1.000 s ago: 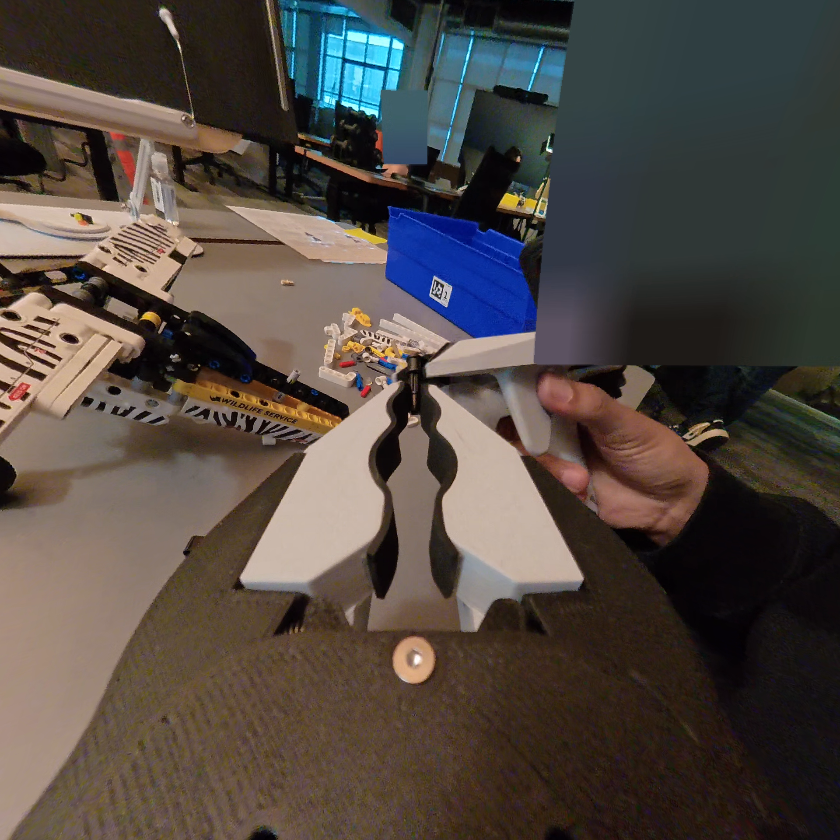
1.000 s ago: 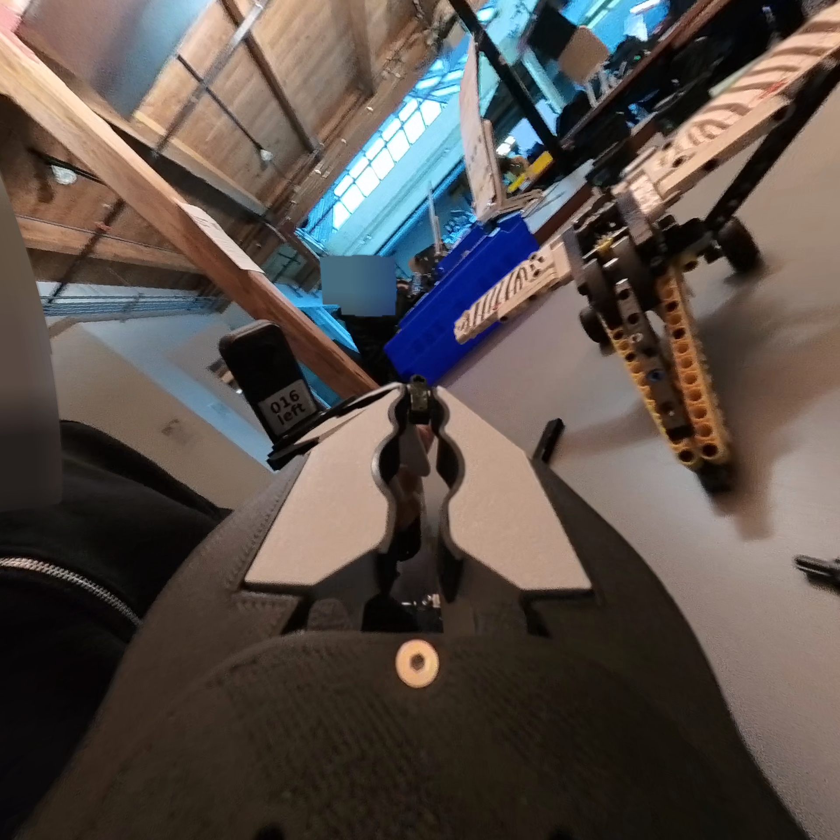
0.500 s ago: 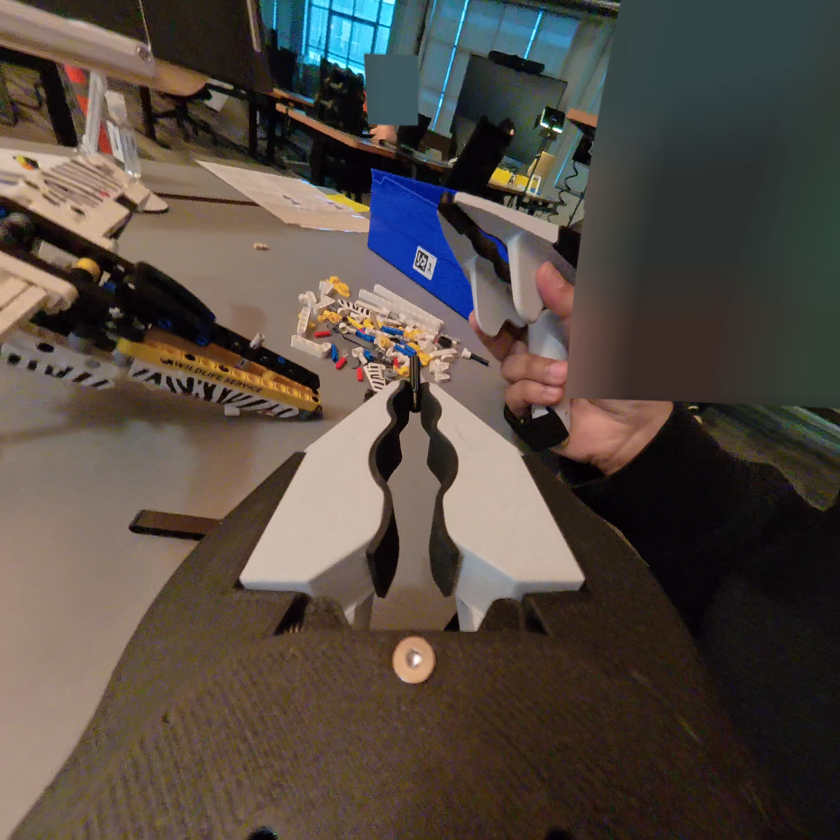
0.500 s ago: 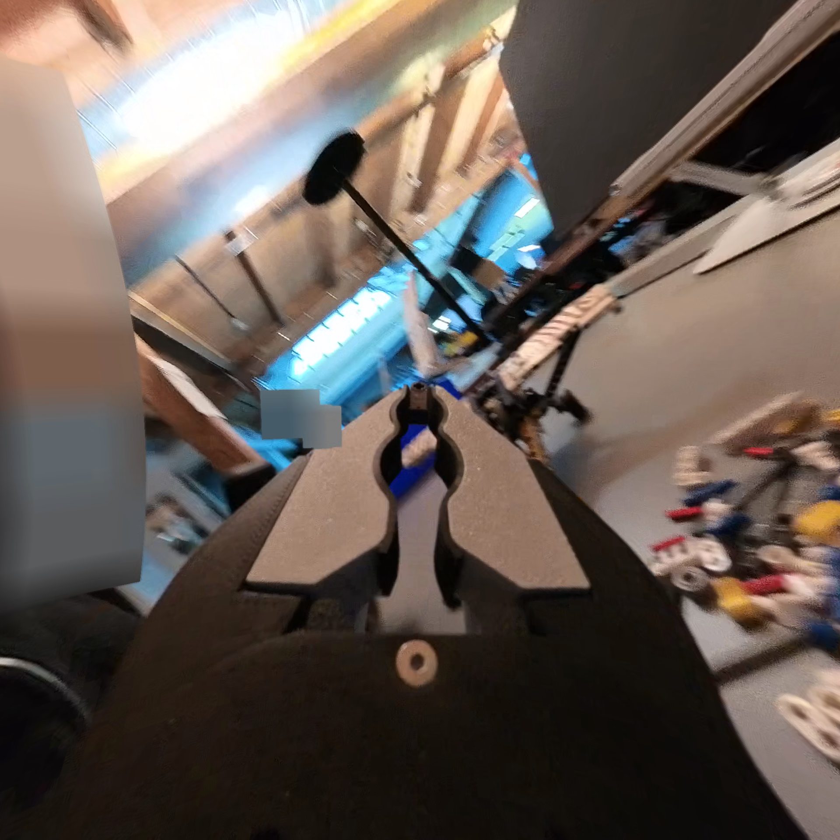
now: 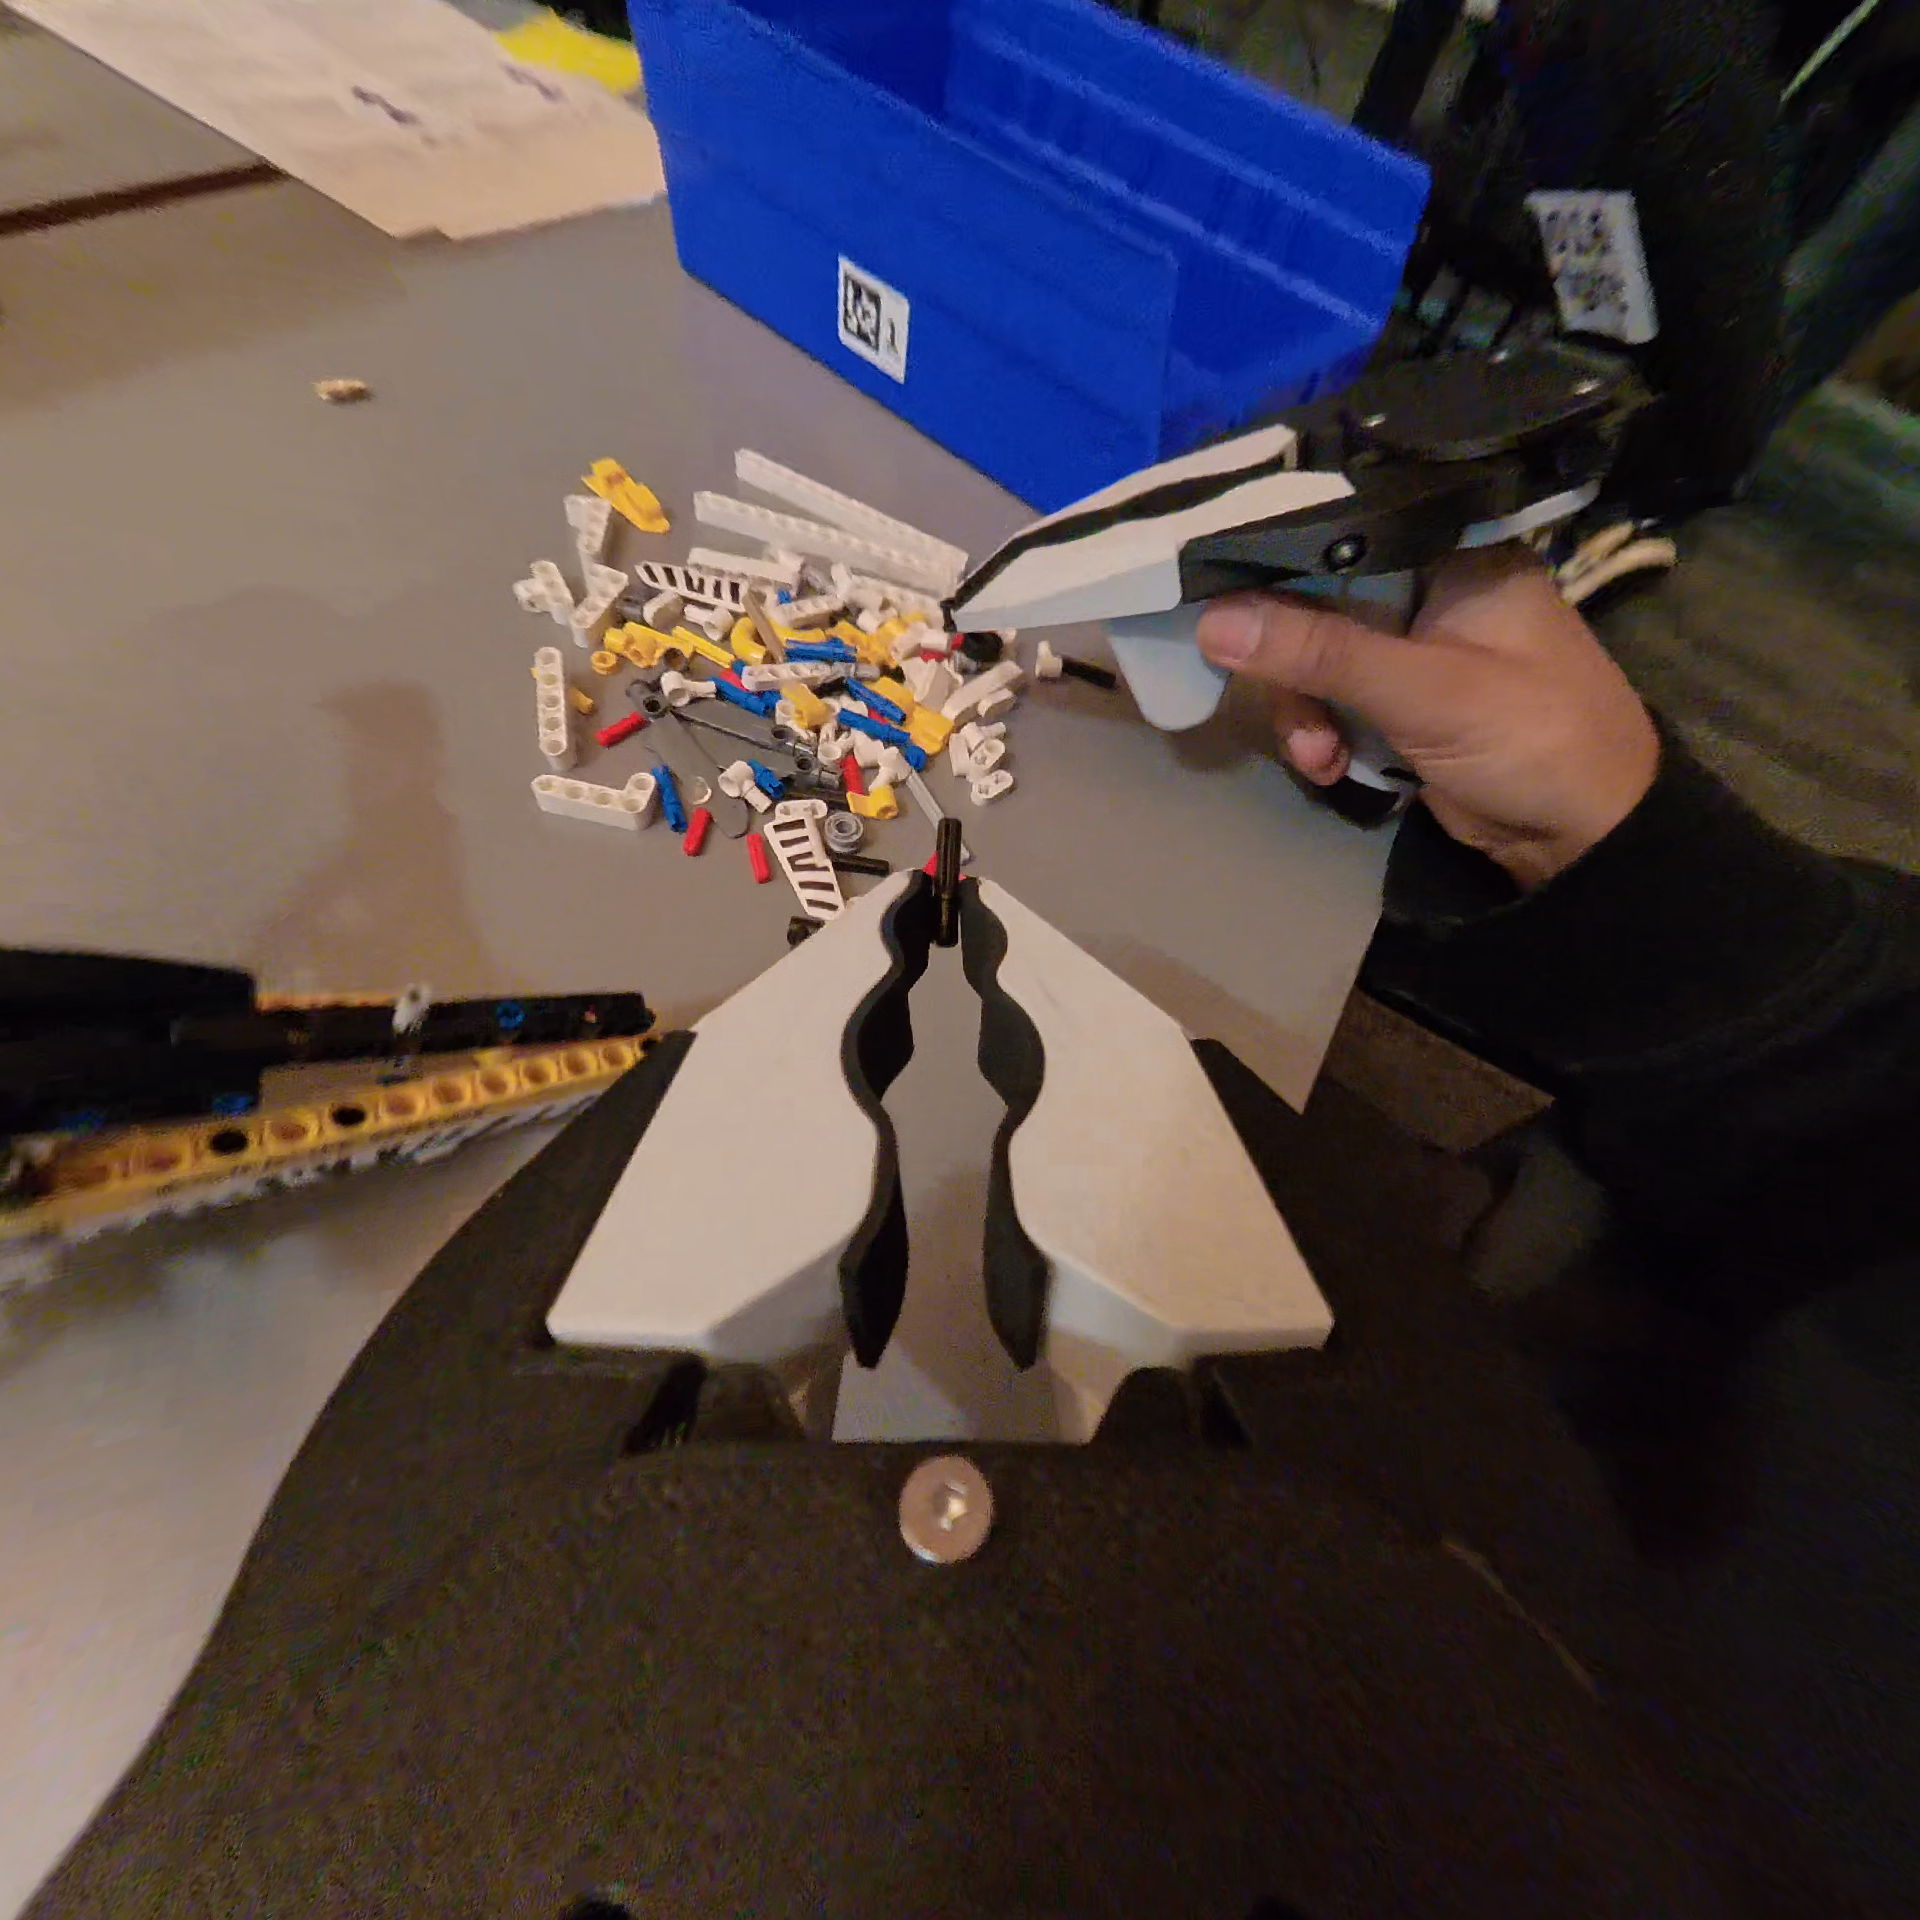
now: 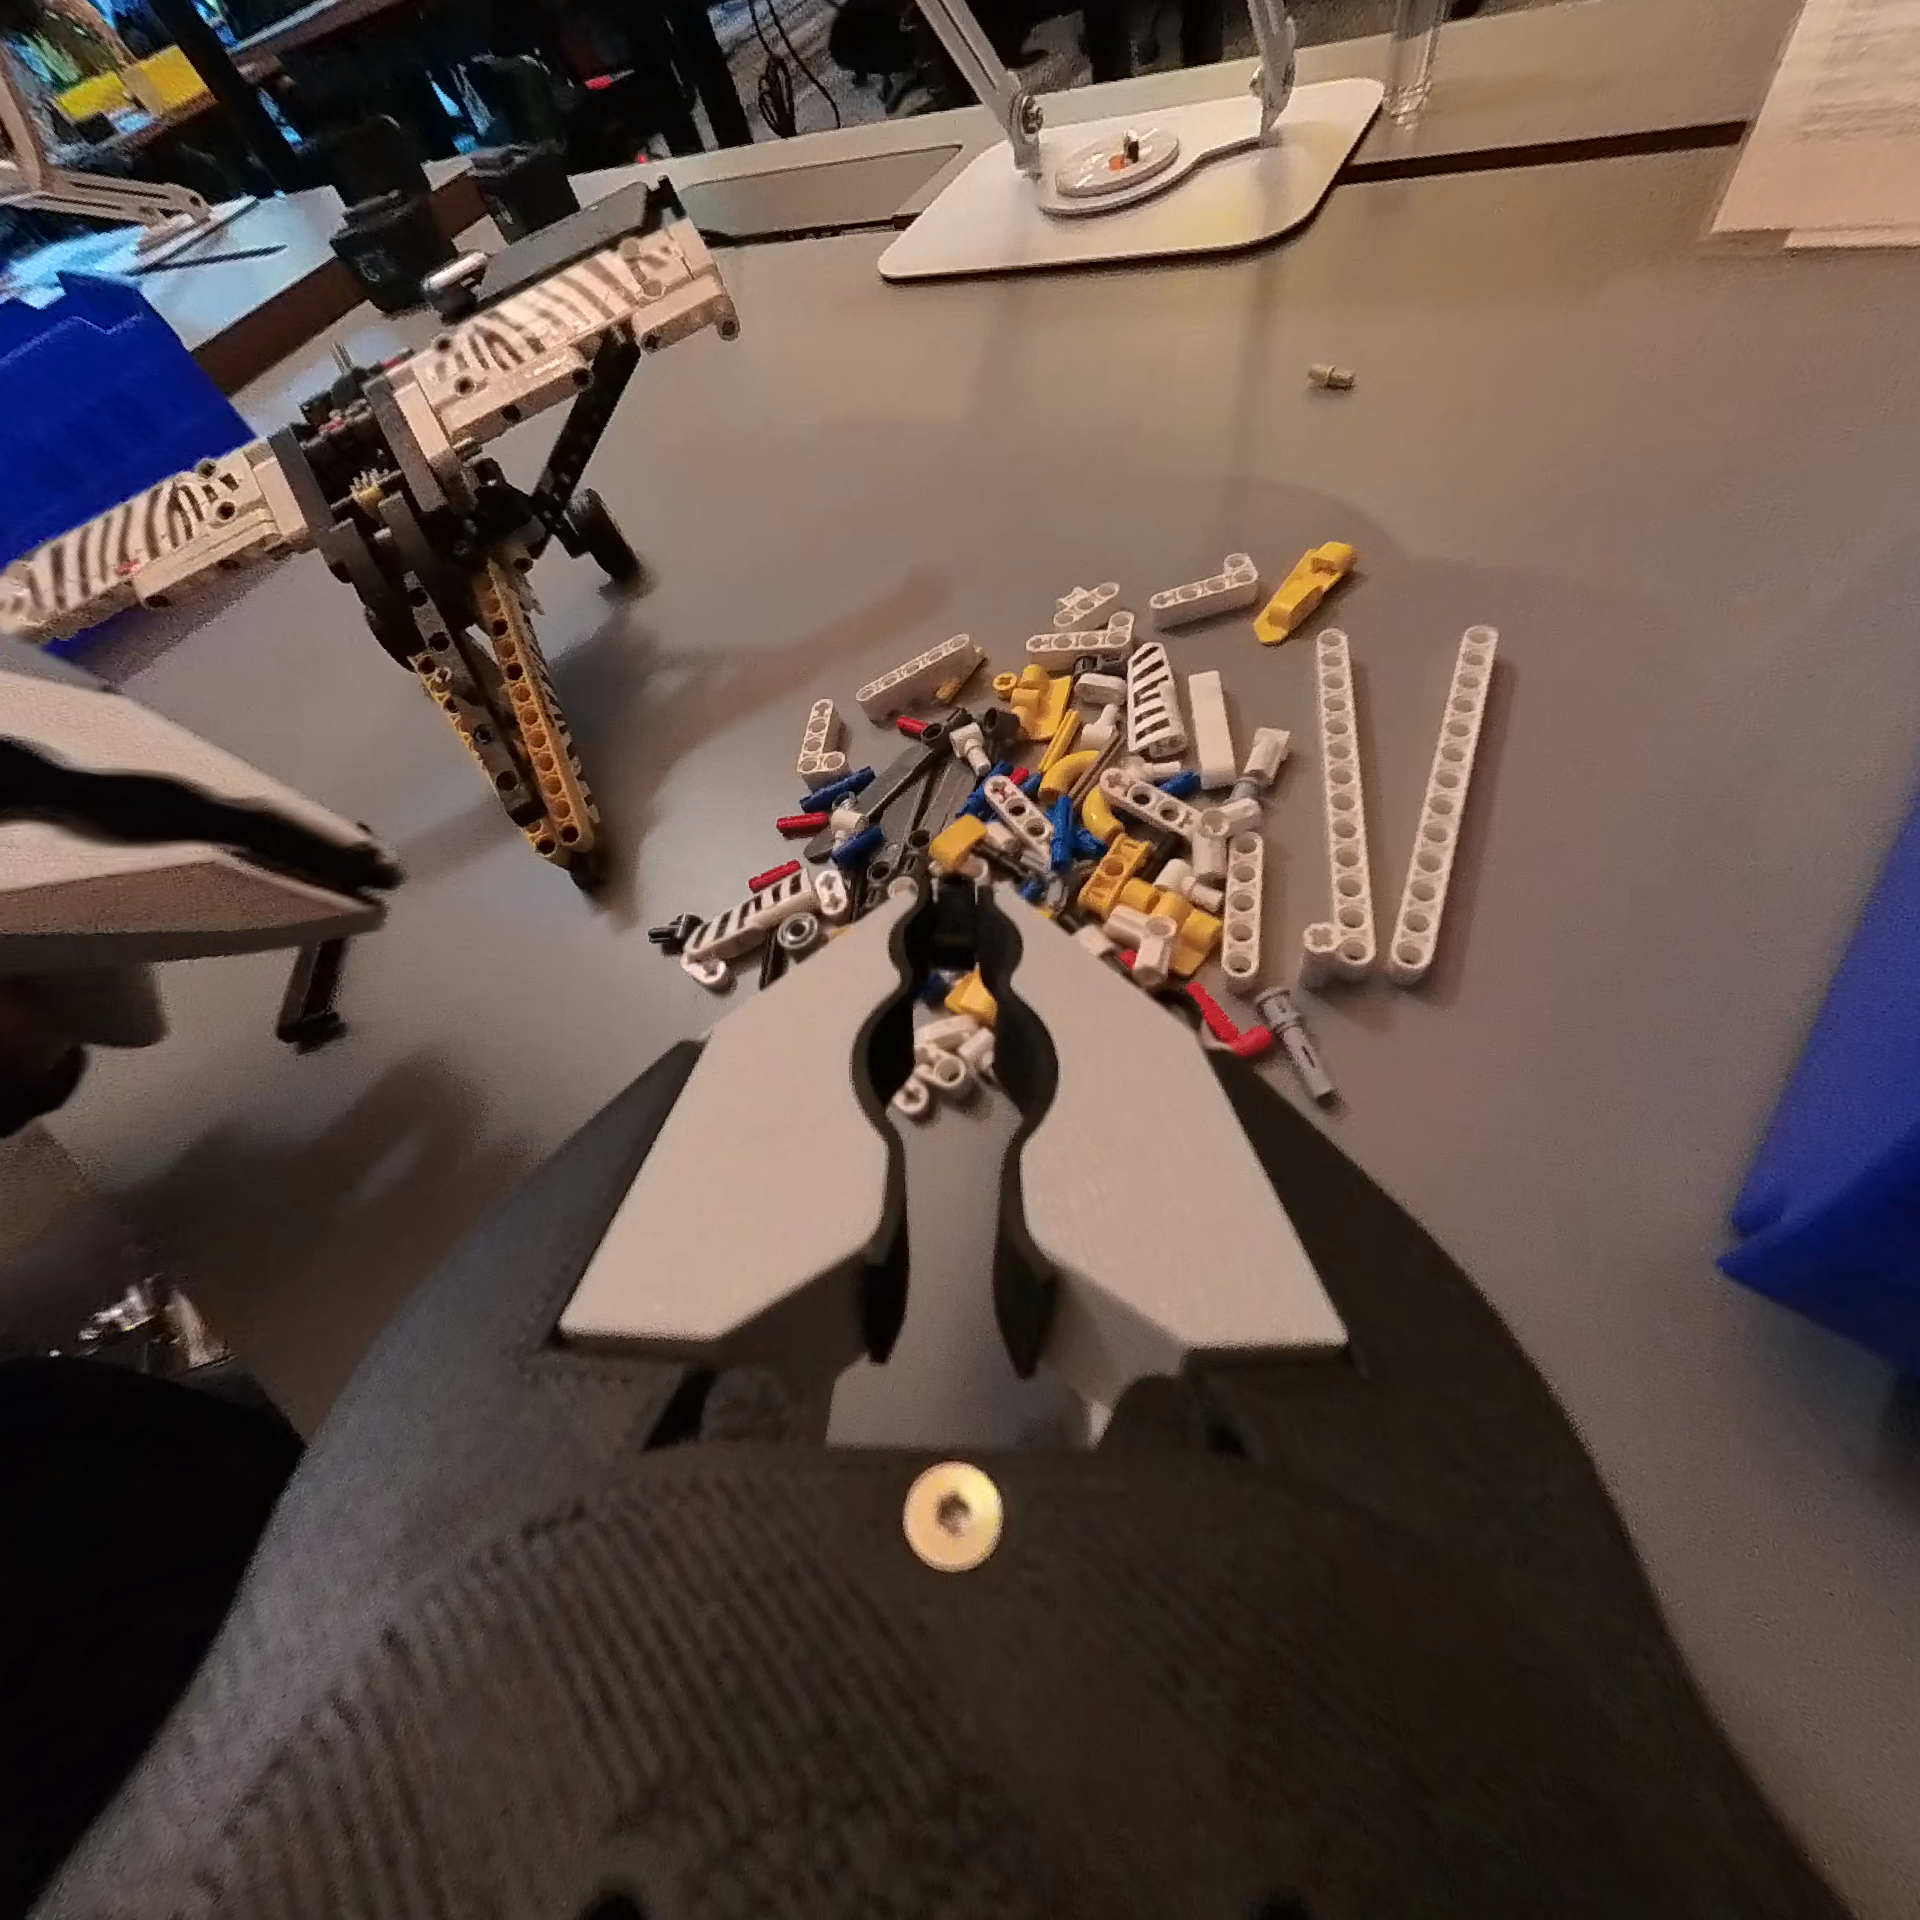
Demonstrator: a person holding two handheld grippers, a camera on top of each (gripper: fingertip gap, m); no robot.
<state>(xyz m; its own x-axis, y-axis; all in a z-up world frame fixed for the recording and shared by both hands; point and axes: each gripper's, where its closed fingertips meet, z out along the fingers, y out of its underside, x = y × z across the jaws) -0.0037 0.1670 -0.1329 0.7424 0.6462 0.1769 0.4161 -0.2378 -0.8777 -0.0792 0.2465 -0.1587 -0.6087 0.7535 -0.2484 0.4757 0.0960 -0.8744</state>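
The left gripper (image 5: 943,902) has its fingers clamped on a thin black pin (image 5: 947,871) that stands upright between the tips, just beside the pile of loose building pieces (image 5: 774,670) on the grey table (image 5: 312,582). The right gripper (image 6: 954,914), held in a hand (image 5: 1475,707), has its tips low over that pile and nearly together around a small black piece (image 6: 953,923). A half-built zebra-striped model (image 6: 457,436) stands to the left and a blue bin (image 5: 997,239) sits behind.
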